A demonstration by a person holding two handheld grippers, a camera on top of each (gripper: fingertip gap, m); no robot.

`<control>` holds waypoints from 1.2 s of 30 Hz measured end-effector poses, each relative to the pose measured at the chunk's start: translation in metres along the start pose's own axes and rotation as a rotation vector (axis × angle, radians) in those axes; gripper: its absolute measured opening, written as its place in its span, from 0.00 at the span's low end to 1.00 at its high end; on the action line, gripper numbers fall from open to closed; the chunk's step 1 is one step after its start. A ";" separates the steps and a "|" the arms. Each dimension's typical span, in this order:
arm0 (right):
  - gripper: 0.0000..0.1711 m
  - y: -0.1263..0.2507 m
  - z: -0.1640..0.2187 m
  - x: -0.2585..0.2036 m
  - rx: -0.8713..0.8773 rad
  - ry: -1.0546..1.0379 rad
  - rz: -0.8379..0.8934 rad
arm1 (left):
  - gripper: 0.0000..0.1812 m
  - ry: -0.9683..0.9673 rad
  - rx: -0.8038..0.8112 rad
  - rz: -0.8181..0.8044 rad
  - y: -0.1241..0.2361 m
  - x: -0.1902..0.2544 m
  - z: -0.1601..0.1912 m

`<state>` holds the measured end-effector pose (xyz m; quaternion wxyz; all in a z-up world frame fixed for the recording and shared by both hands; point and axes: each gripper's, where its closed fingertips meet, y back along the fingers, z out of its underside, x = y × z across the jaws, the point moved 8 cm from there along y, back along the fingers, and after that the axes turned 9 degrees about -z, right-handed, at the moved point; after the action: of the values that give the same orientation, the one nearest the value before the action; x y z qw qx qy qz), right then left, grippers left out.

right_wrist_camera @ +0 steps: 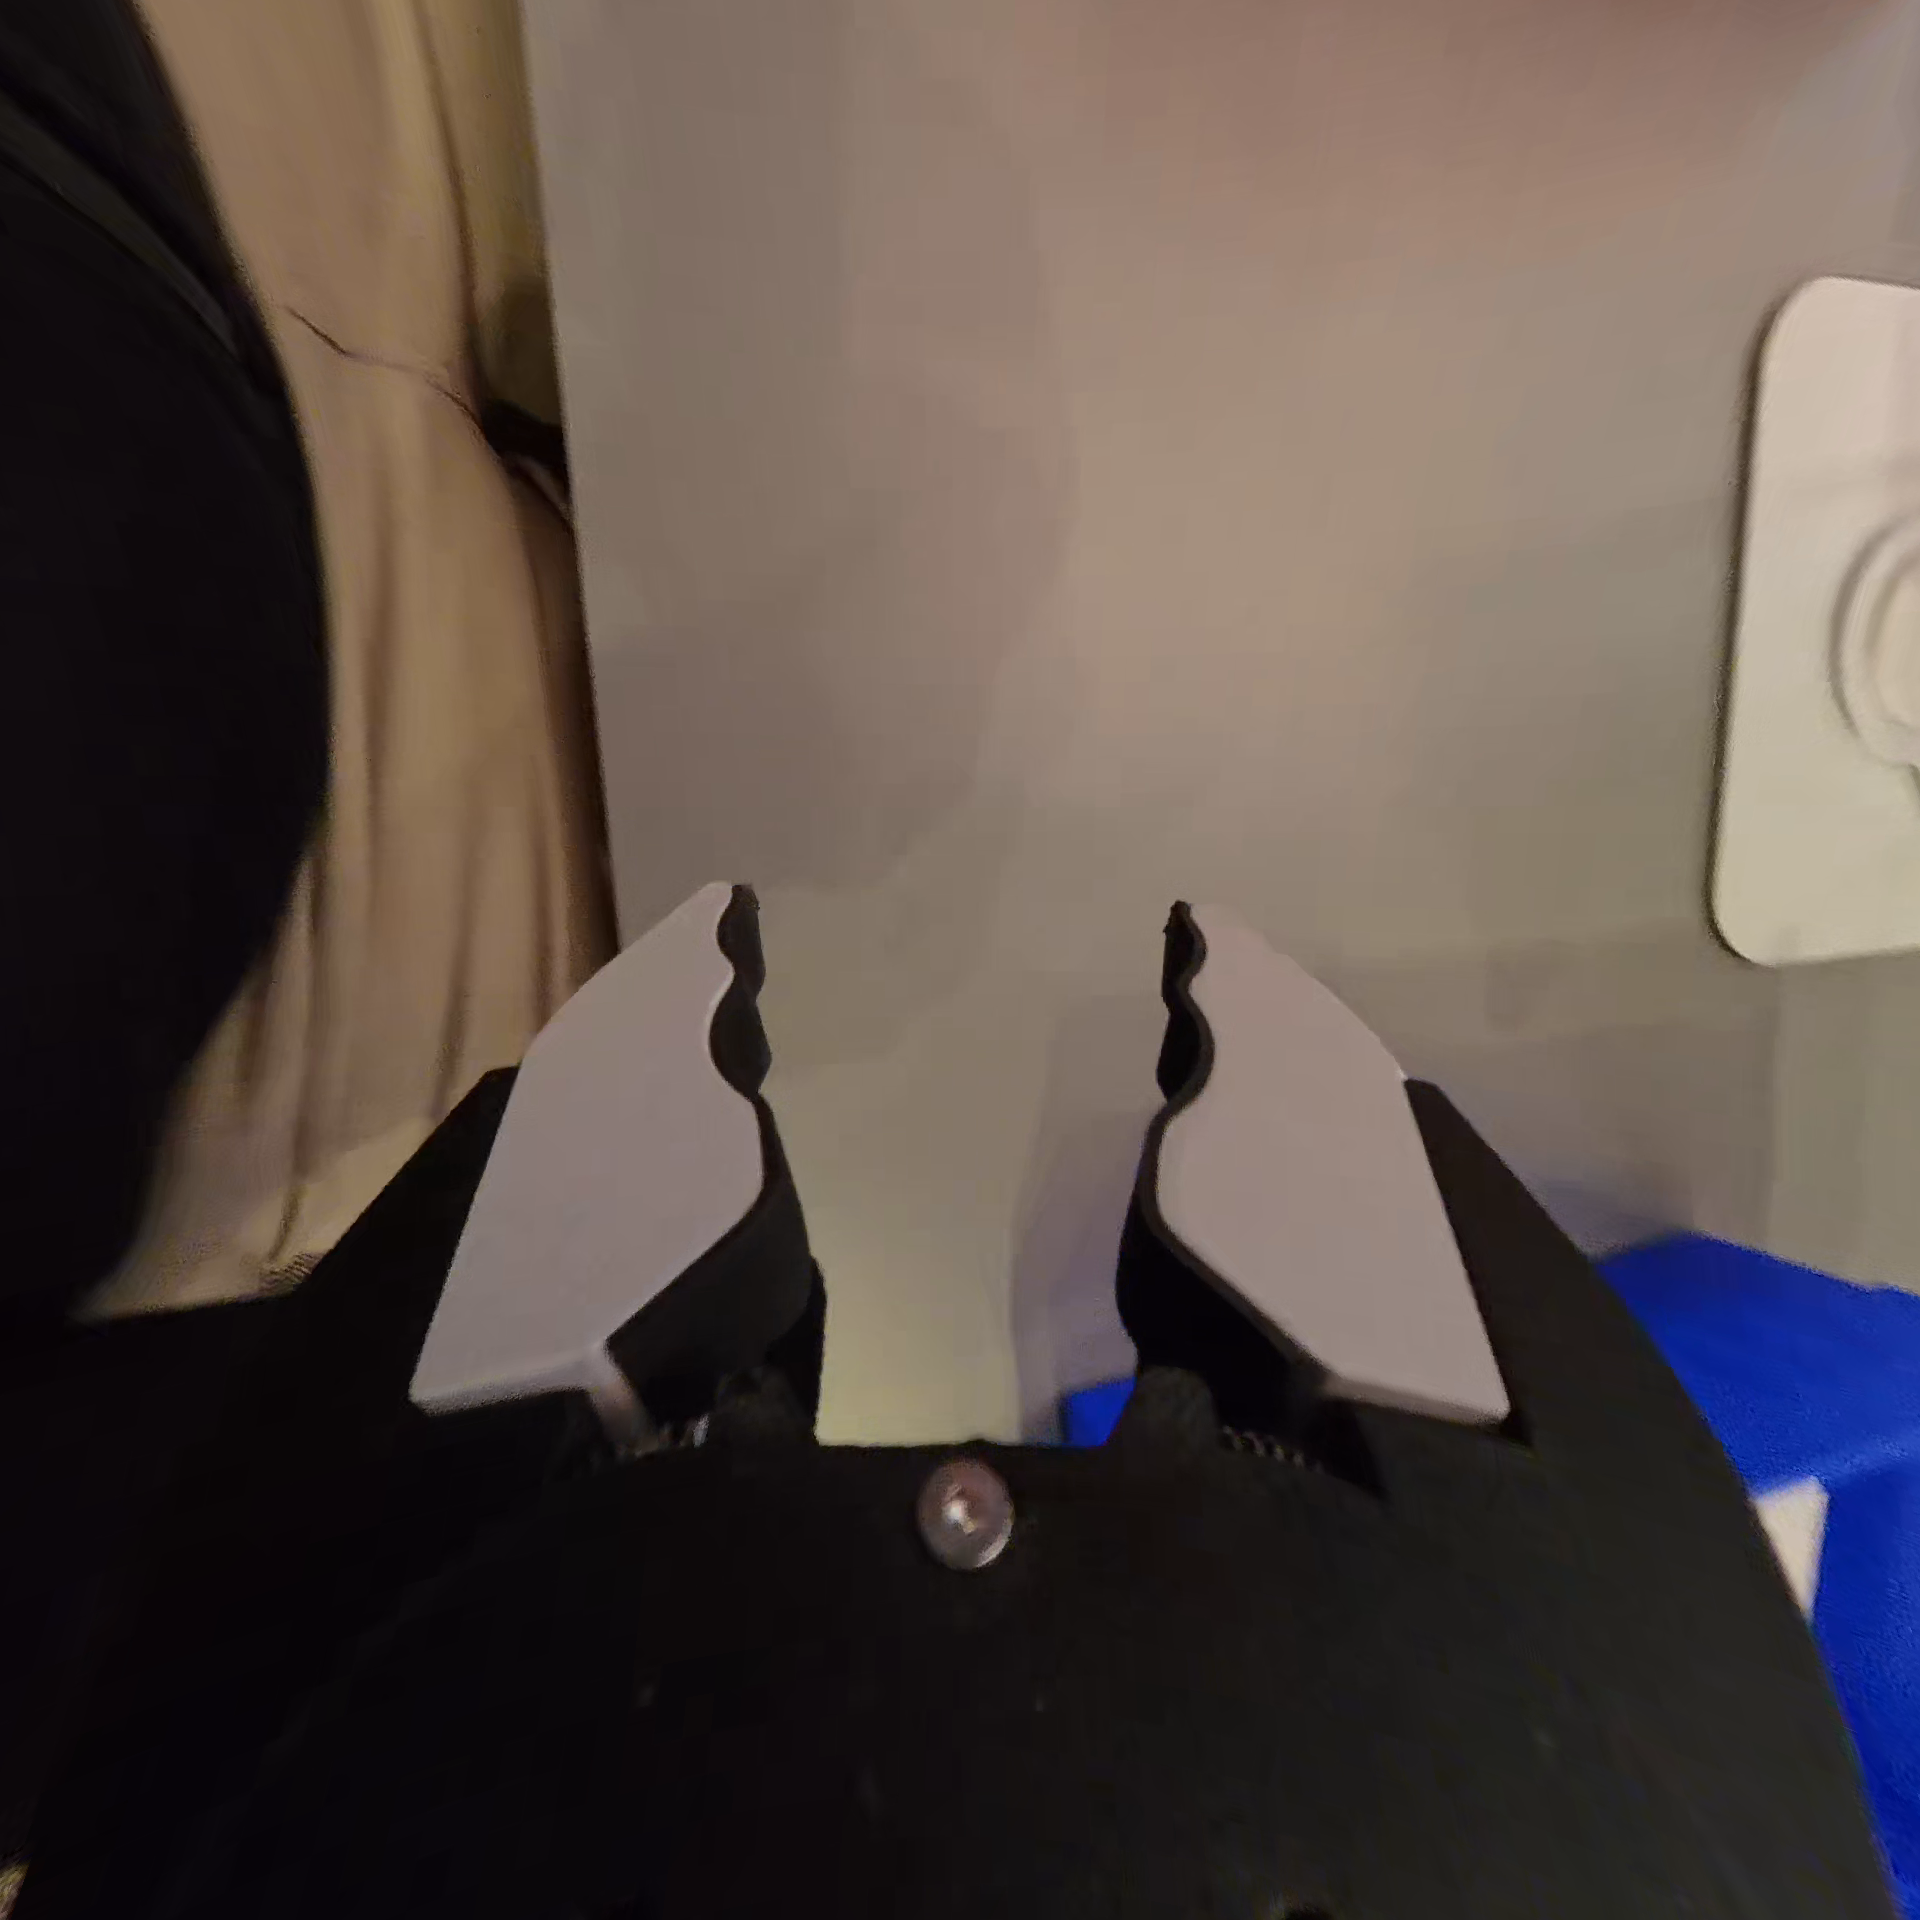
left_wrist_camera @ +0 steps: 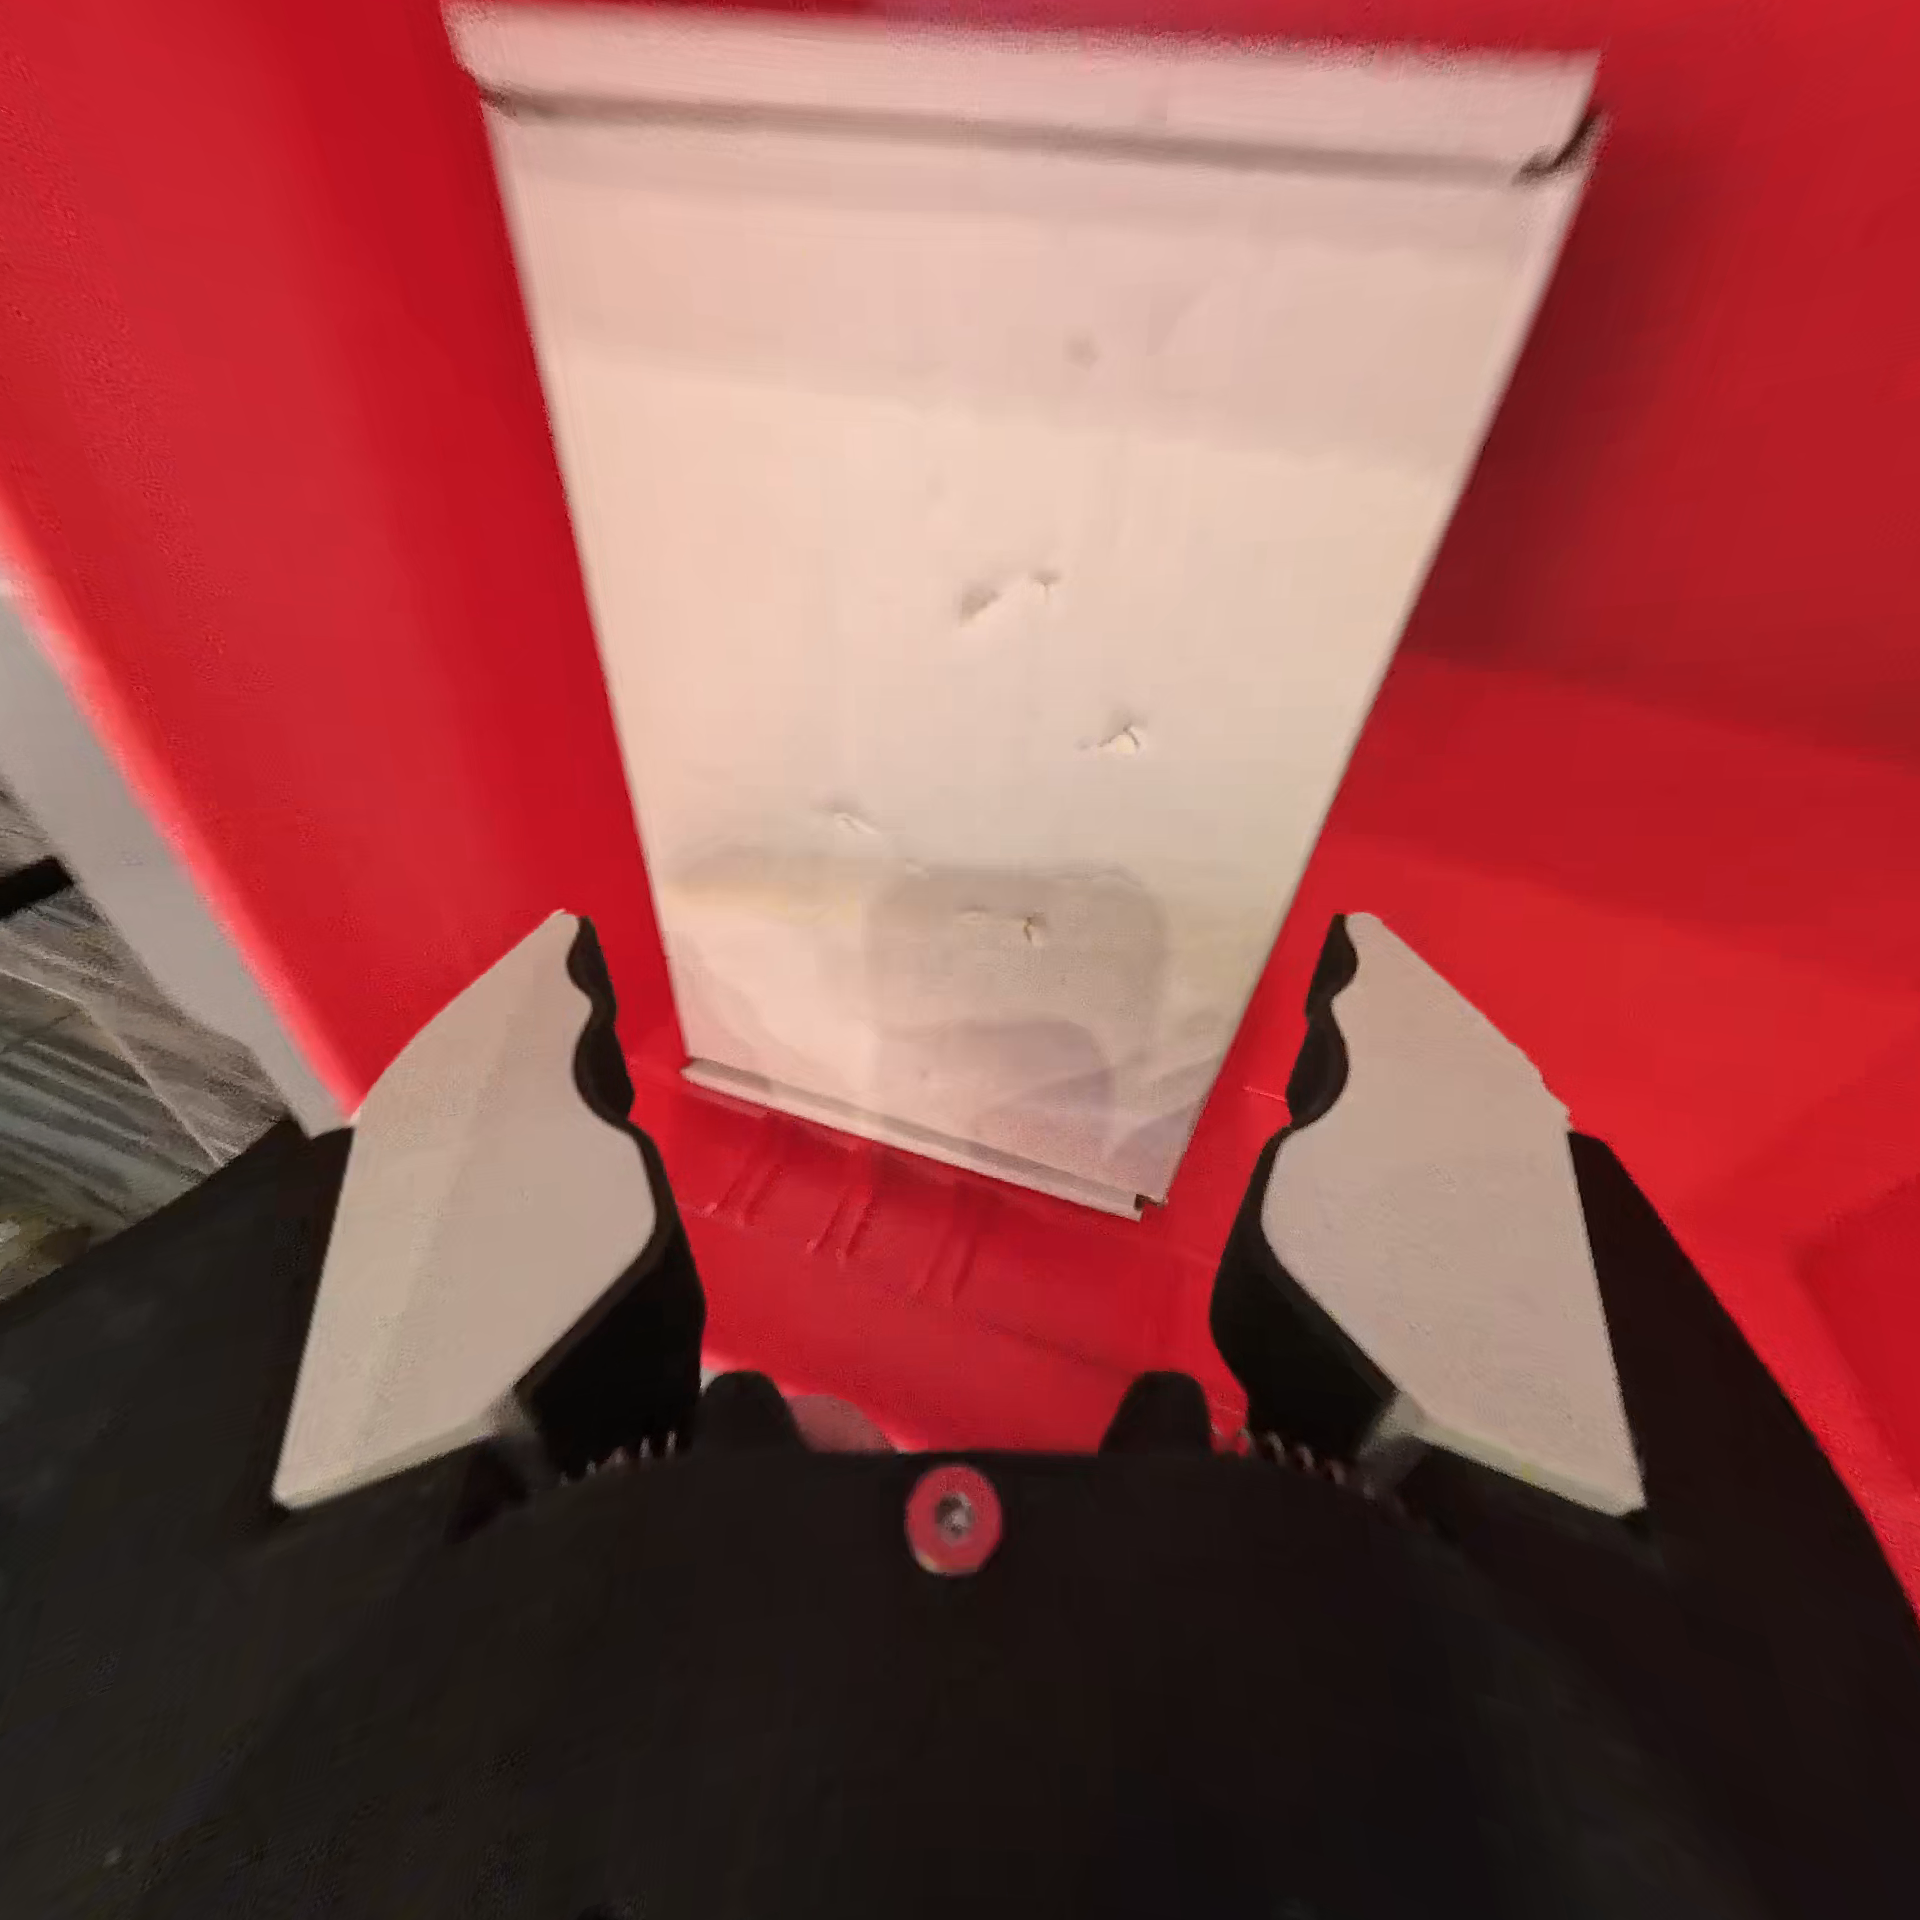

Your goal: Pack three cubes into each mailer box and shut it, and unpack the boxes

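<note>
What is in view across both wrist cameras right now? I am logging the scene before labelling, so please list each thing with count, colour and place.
mailer box: one, white, shut and dented, lying on the red surface ahead of the left gripper.
red surface: one, red, under and around the box.
wall panel: one, grey, ahead of the right gripper.
wall plate: one, white, on the panel at right.
blue object: one, blue, low right, kind unclear.
beige fabric: one, left of the panel.
left gripper: one, black with grey fingers, open, empty.
right gripper: one, same colours, open, empty.
</note>
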<state>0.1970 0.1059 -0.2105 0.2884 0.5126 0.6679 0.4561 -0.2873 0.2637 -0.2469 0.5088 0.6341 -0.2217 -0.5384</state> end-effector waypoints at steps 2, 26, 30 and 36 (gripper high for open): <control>0.43 -0.011 -0.006 -0.007 0.008 0.015 -0.037 | 0.69 -0.021 -0.049 0.042 -0.014 0.004 0.003; 0.41 -0.054 -0.009 -0.013 0.017 -0.004 -0.174 | 0.65 0.059 -0.023 0.069 -0.021 -0.031 0.004; 0.40 -0.057 -0.007 -0.012 0.025 -0.018 -0.191 | 0.60 0.025 -0.043 0.091 -0.028 -0.041 0.001; 0.39 -0.060 -0.004 -0.011 0.031 -0.029 -0.214 | 0.71 0.058 -0.065 0.133 -0.035 -0.049 0.001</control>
<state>0.1721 0.0907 -0.2637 0.3372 0.4495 0.7213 0.4049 -0.3129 0.3172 -0.2553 0.5700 0.6167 -0.2310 -0.4914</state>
